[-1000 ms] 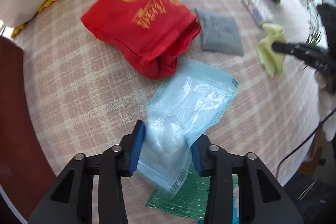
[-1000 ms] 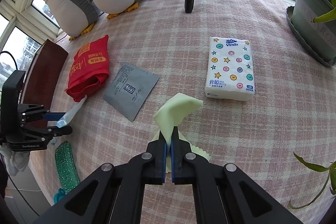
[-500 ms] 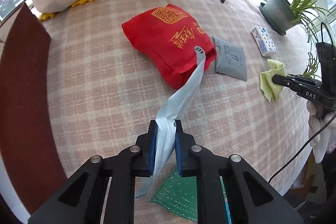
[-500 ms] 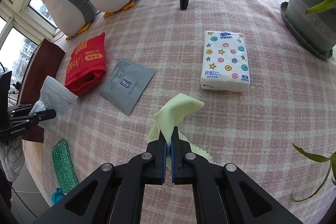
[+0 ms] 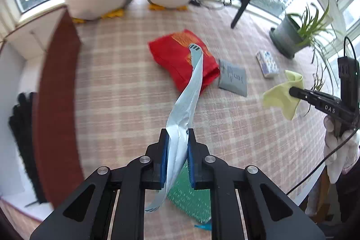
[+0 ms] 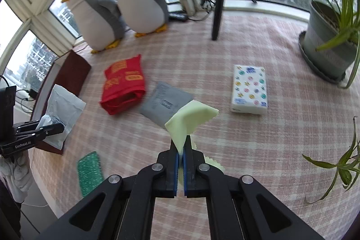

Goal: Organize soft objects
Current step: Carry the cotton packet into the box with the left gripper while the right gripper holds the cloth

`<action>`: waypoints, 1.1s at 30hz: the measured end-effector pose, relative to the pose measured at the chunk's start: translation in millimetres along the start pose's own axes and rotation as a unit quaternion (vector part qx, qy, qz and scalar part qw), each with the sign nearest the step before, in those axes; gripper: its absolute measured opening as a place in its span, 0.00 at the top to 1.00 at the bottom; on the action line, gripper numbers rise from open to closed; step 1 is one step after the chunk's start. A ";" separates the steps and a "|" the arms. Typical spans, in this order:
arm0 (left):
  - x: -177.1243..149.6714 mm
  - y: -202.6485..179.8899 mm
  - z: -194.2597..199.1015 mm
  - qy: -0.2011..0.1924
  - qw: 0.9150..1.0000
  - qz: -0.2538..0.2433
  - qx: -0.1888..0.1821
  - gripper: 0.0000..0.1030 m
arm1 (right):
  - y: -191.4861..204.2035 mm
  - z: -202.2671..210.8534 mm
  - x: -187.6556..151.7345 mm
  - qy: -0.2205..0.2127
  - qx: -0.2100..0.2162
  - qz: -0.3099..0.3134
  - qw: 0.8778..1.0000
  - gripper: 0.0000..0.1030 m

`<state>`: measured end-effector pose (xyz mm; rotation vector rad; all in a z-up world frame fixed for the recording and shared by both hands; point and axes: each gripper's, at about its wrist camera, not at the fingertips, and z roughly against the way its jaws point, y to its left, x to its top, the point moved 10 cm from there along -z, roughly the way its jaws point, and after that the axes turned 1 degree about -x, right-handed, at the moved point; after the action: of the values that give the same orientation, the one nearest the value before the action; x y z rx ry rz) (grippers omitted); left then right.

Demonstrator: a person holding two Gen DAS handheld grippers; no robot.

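You are clamping the pale blue plastic pouch (image 5: pixel 186 91) in your left hand-held gripper (image 5: pixel 177 138), jaws nearly together on its crumpled edge; it is hanging clear above the checked desk (image 5: pixel 117 82), in front of the red cloth bag (image 5: pixel 180 60). Your right hand-held gripper (image 6: pixel 181 145) is pinching the yellow-green cloth (image 6: pixel 189 118), jaws fully together, lifted off the desk over the grey sachet (image 6: pixel 164 102). The tissue pack (image 6: pixel 249 91) is lying right of centre. The green sponge (image 6: pixel 88 170) is sitting near the desk's lower-left edge. Open desk is lying at lower right.
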<state>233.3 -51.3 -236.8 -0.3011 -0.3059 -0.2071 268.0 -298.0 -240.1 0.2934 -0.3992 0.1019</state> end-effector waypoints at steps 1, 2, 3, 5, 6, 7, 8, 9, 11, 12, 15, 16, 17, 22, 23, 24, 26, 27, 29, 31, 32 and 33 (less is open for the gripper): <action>-0.7 4.2 9.7 -0.008 1.000 0.003 0.005 0.87 | 10.4 5.7 1.3 -0.004 0.003 0.009 1.000 0.97; -1.4 7.8 16.9 -0.015 1.000 0.005 0.008 0.87 | 20.3 9.8 2.9 -0.008 0.005 0.017 1.000 0.97; -2.2 14.9 27.8 -0.023 1.000 0.010 0.016 0.87 | 28.2 12.6 4.0 -0.011 0.006 0.023 1.000 0.97; -3.3 28.7 46.4 -0.037 0.999 0.019 0.029 0.87 | 51.9 21.0 6.6 -0.018 0.013 0.040 0.999 0.97; -3.8 38.8 58.5 -0.047 0.998 0.026 0.036 0.87 | 64.4 24.3 8.1 -0.023 0.017 0.049 0.998 0.97; -4.6 50.5 70.5 -0.057 0.997 0.035 0.044 0.87 | 74.0 26.2 8.8 -0.026 0.019 0.056 0.998 0.97; -5.4 59.6 78.0 -0.062 0.996 0.044 0.049 0.87 | 88.2 29.5 12.0 -0.030 0.023 0.067 0.997 0.97; -6.8 72.7 88.7 -0.068 0.995 0.054 0.057 0.87 | 98.6 31.5 14.6 -0.033 0.026 0.075 0.996 0.97; -9.7 97.2 106.0 -0.079 0.991 0.068 0.083 0.87 | 124.8 35.2 20.6 -0.039 0.036 0.091 0.994 0.97; -11.6 109.1 113.5 -0.082 0.989 0.075 0.093 0.87 | 137.5 36.7 23.3 -0.041 0.040 0.099 0.993 0.97; -17.0 140.1 129.9 -0.085 0.986 0.096 0.107 0.87 | 175.5 38.4 32.5 -0.049 0.053 0.121 0.990 0.97; -18.2 150.4 134.6 -0.087 0.984 0.101 0.115 0.87 | 190.1 38.4 36.7 -0.052 0.058 0.128 0.989 0.97; -18.6 158.5 138.7 -0.090 0.983 0.105 0.122 0.87 | 202.1 38.1 40.5 -0.055 0.062 0.134 0.987 0.97; -14.0 197.7 149.3 -0.094 0.979 0.123 0.129 0.87 | 262.3 34.4 59.1 -0.070 0.079 0.157 0.982 0.97; -11.6 205.2 150.5 -0.096 0.978 0.123 0.137 0.87 | 275.2 32.1 64.3 -0.072 0.085 0.158 0.981 0.97; -9.3 211.7 150.4 -0.096 0.977 0.123 0.143 0.87 | 286.3 28.4 69.2 -0.072 0.090 0.158 0.981 0.97; -3.4 224.5 147.8 -0.093 0.978 0.129 0.135 0.87 | 306.2 22.6 77.8 -0.073 0.098 0.156 0.980 0.97; 0.1 231.6 146.2 -0.093 0.978 0.133 0.135 0.87 | 315.0 21.0 81.2 -0.072 0.102 0.157 0.980 0.97; 6.2 241.5 141.5 -0.092 0.978 0.130 0.138 0.87 | 334.0 12.9 91.0 -0.071 0.105 0.161 0.979 0.97; 12.5 248.5 132.9 -0.086 0.979 0.130 0.134 0.87 | 350.5 4.6 98.4 -0.071 0.106 0.168 0.977 0.97; 15.1 250.7 129.7 -0.084 0.979 0.128 0.132 0.87 | 358.3 -0.5 101.5 -0.070 0.105 0.172 0.977 0.97; 18.2 253.7 125.5 -0.083 0.980 0.126 0.133 0.87 | 367.3 -8.3 105.5 -0.067 0.102 0.176 0.977 0.97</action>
<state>279.2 223.2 -182.4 -0.0900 -0.4520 0.1100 310.9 58.8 -109.6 0.4311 -0.5744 0.4747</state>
